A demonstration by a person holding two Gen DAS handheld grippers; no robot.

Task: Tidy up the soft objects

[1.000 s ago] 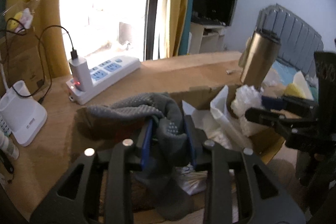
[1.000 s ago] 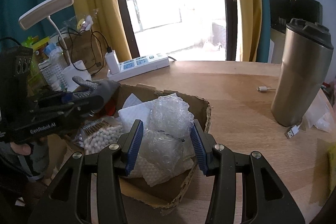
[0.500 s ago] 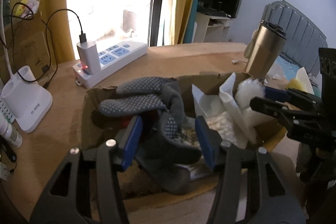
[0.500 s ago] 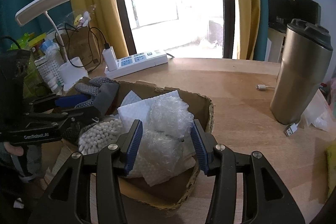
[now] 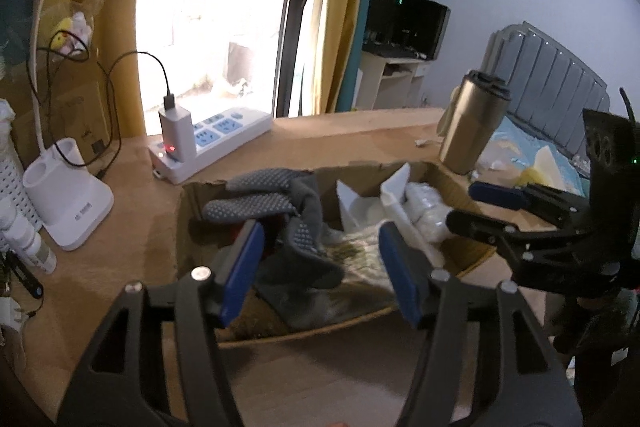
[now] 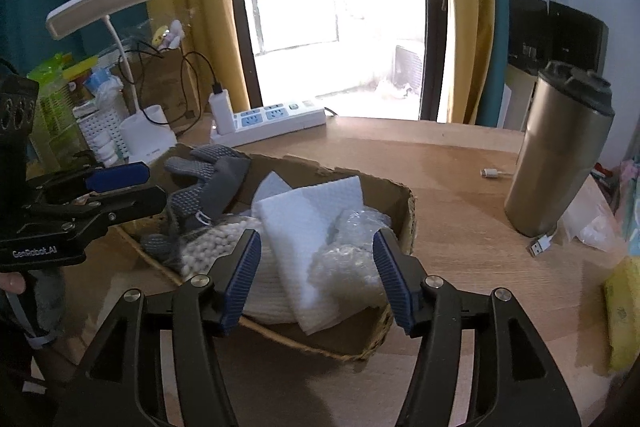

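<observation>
A grey dotted glove [image 5: 280, 211] lies in the left end of a shallow cardboard box [image 5: 188, 223], draped over its back rim; it also shows in the right wrist view [image 6: 208, 183]. My left gripper [image 5: 320, 267] is open and empty just above the box's near side. My right gripper [image 6: 316, 275] is open and empty over the box's [image 6: 408, 227] right end, above a white foam sheet [image 6: 308, 227], bubble wrap [image 6: 352, 259] and a bag of white pellets [image 6: 216, 251].
A steel tumbler [image 6: 560, 155] stands right of the box with a USB cable [image 6: 540, 247] beside it. A white power strip [image 6: 272, 119] with a charger lies behind the box. A desk lamp base [image 5: 68, 203] and bottles stand at the left. A yellow sponge [image 6: 620, 307] lies far right.
My left gripper has opened and let go of the grey glove, which now rests in the box. My right gripper has opened, released the bubble wrap and drawn back slightly.
</observation>
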